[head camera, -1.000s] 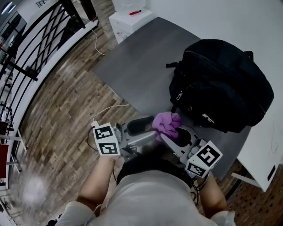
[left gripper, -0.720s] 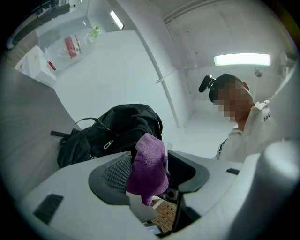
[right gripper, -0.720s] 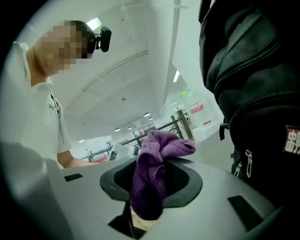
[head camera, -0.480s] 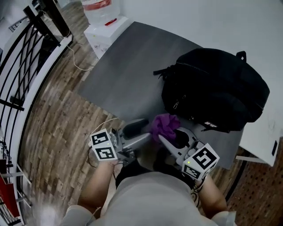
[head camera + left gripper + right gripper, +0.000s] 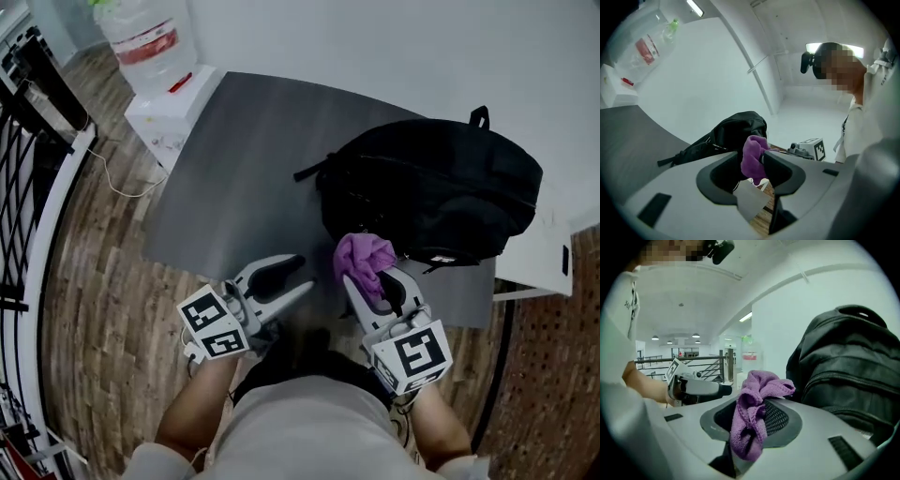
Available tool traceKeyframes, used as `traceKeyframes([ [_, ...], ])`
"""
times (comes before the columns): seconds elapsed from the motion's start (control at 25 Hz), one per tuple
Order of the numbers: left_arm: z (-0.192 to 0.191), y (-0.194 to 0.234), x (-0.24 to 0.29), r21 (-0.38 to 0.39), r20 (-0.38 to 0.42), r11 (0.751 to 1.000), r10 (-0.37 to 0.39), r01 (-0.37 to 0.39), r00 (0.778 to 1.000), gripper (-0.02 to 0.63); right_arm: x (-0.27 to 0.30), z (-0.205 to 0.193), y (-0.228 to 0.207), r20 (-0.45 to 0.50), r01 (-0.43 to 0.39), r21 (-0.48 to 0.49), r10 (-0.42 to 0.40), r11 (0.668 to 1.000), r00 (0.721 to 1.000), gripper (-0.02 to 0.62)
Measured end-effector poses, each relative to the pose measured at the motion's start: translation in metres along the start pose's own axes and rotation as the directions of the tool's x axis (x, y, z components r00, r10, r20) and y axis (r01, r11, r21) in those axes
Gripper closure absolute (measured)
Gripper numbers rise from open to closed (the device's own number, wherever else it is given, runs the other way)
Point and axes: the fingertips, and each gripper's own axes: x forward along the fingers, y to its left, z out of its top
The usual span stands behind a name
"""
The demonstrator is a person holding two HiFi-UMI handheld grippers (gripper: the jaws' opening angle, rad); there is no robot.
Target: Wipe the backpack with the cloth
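Right gripper [image 5: 371,281] is clamped on the purple cloth [image 5: 364,253], whose bunched upper part spills above the jaws; the pinched part is hidden. The cloth sits just at the near edge of the black backpack [image 5: 441,187], which lies on the grey table [image 5: 244,169]; contact cannot be judged. Left gripper [image 5: 292,277] hovers beside it, jaws slightly apart and empty. The water bottle [image 5: 145,42] is cut off at the frame's top.
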Motion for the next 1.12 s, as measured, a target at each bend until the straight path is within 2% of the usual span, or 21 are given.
traceKeyframes([
  [0.12, 0.002, 0.001, 0.010, 0.028, -0.027, 1.000, 0.006, -0.006, 1.000, 0.554, -0.007, 0.014, -0.007, 0.023, 0.048, -0.090, -0.046, 0.995, 0.999, 0.469],
  [0.16, 0.004, 0.002, 0.014, 0.038, -0.030, 0.999, 0.017, -0.016, 0.999, 0.583, -0.010, 0.021, -0.011, 0.039, 0.064, -0.110, -0.060, 0.992, 0.997, 0.469],
  [0.36, 0.023, 0.011, 0.030, 0.112, -0.023, 0.991, 0.072, -0.069, 0.997, 0.601, -0.024, 0.047, -0.038, 0.078, 0.200, -0.156, -0.190, 0.967, 0.979, 0.469],
  [0.44, 0.029, 0.017, 0.034, 0.128, -0.032, 0.990, 0.063, -0.058, 0.998, 0.601, -0.026, 0.058, -0.045, 0.087, 0.249, -0.172, -0.237, 0.953, 0.968, 0.469],
  [0.6, 0.039, 0.032, 0.044, 0.085, -0.033, 0.996, -0.002, 0.004, 0.999, 0.601, -0.029, 0.081, -0.053, 0.089, 0.344, -0.201, -0.332, 0.917, 0.939, 0.469],
  [0.76, 0.055, 0.046, 0.052, 0.070, -0.076, 0.993, -0.090, 0.096, 0.993, 0.601, -0.022, 0.102, -0.068, 0.069, 0.470, -0.238, -0.468, 0.850, 0.881, 0.469],
  [0.92, 0.068, 0.055, 0.055, 0.050, -0.125, 0.975, -0.207, 0.215, 0.970, 0.601, -0.019, 0.119, -0.070, 0.030, 0.571, -0.285, -0.588, 0.770, 0.808, 0.469],
  [1.12, 0.082, 0.062, 0.062, 0.023, -0.152, 0.951, -0.300, 0.307, 0.942, 0.601, -0.026, 0.142, -0.079, -0.011, 0.664, -0.350, -0.711, 0.661, 0.703, 0.469],
])
